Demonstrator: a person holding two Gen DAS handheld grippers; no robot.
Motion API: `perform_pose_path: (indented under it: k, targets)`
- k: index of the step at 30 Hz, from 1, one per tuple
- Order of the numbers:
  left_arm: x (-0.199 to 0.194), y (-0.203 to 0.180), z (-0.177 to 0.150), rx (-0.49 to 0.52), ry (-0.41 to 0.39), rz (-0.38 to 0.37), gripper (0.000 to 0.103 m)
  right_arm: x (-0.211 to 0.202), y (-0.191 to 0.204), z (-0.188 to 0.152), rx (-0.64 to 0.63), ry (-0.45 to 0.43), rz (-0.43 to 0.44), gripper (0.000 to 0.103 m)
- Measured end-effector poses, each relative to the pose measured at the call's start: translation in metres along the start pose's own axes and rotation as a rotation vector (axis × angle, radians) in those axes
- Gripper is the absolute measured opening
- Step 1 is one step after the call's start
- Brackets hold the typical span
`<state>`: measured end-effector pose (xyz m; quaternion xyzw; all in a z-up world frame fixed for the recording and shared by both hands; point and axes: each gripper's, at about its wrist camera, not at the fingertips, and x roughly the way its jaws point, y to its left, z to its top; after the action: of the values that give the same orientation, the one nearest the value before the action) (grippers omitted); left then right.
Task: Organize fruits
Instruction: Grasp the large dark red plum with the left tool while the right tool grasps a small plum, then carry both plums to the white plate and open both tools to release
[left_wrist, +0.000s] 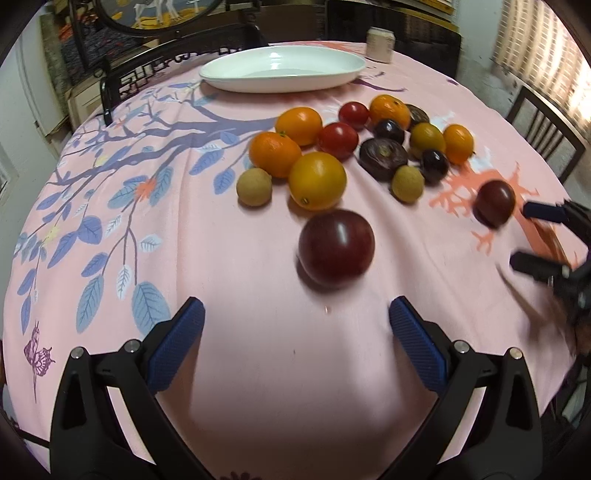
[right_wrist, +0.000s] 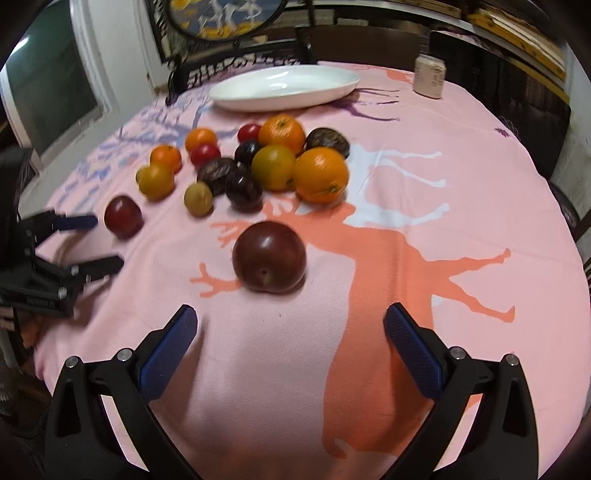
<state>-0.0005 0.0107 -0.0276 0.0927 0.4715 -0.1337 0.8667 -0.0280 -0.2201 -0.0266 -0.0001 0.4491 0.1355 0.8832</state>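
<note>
A heap of fruit (left_wrist: 332, 147) (right_wrist: 258, 166) lies mid-table: oranges, red tomatoes, dark plums and small tan ones. Behind it sits a white oval plate (left_wrist: 282, 70) (right_wrist: 284, 88) with nothing in it. One dark red plum (left_wrist: 336, 247) (right_wrist: 123, 216) rests alone just ahead of my left gripper (left_wrist: 295, 310) (right_wrist: 105, 242), which is open and holds nothing. A second dark red plum (right_wrist: 269, 256) (left_wrist: 495, 203) lies a short way in front of my right gripper (right_wrist: 290, 314) (left_wrist: 521, 236), also open with nothing between its fingers.
A pink patterned cloth (left_wrist: 258, 350) covers the round table. A pale can (left_wrist: 380, 44) (right_wrist: 430, 81) stands at the far right beyond the plate. Dark chairs (left_wrist: 546, 129) ring the table. Bare cloth stretches to the left of the fruit.
</note>
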Motion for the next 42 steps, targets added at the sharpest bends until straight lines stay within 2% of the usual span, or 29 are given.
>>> perform_pose_path:
  k: [4, 9, 12, 14, 17, 19, 20, 21, 24, 28, 31, 36, 42]
  targets:
    - [0.0, -0.003, 0.002, 0.009, -0.003, -0.002, 0.101, -0.002, 0.002, 0.005, 0.02, 0.002, 0.038, 0.102]
    - [-0.002, -0.01, 0.01, -0.01, -0.068, -0.054, 0.099, -0.009, 0.015, 0.018, -0.014, -0.067, 0.03, 0.102]
    - [-0.002, -0.018, 0.012, 0.018, -0.081, -0.072, 0.079, -0.007, 0.015, 0.022, -0.001, -0.078, 0.043, 0.102]
    - [0.0, -0.019, 0.014, 0.014, -0.074, -0.093, 0.062, -0.004, 0.014, 0.024, 0.013, -0.082, 0.055, 0.101]
    - [0.001, -0.02, 0.017, 0.013, -0.084, -0.07, 0.046, 0.001, 0.015, 0.025, 0.008, -0.067, 0.057, 0.083]
    - [0.001, -0.02, 0.018, 0.01, -0.086, -0.071, 0.042, 0.007, 0.016, 0.025, 0.001, -0.045, 0.057, 0.069]
    - [0.002, -0.02, 0.018, 0.012, -0.086, -0.073, 0.039, 0.01, 0.015, 0.025, -0.001, -0.036, 0.058, 0.065]
    - [0.001, -0.019, 0.018, 0.013, -0.086, -0.075, 0.038, 0.012, 0.015, 0.025, -0.001, -0.029, 0.059, 0.056]
    - [0.001, -0.018, 0.018, 0.012, -0.088, -0.086, 0.037, 0.014, 0.012, 0.023, 0.01, -0.027, 0.069, 0.042]
    - [-0.003, -0.014, 0.022, 0.0, -0.089, -0.127, 0.037, 0.007, 0.007, 0.025, 0.015, -0.039, 0.082, 0.04]
    - [-0.014, -0.01, 0.037, 0.001, -0.128, -0.125, 0.037, -0.006, 0.006, 0.042, -0.008, -0.071, 0.065, 0.04]
    - [-0.017, 0.003, 0.091, -0.028, -0.185, -0.109, 0.037, -0.012, 0.006, 0.093, -0.024, -0.14, 0.048, 0.04]
    - [0.019, 0.023, 0.168, -0.087, -0.189, -0.091, 0.037, 0.027, 0.01, 0.164, -0.026, -0.164, 0.041, 0.04]
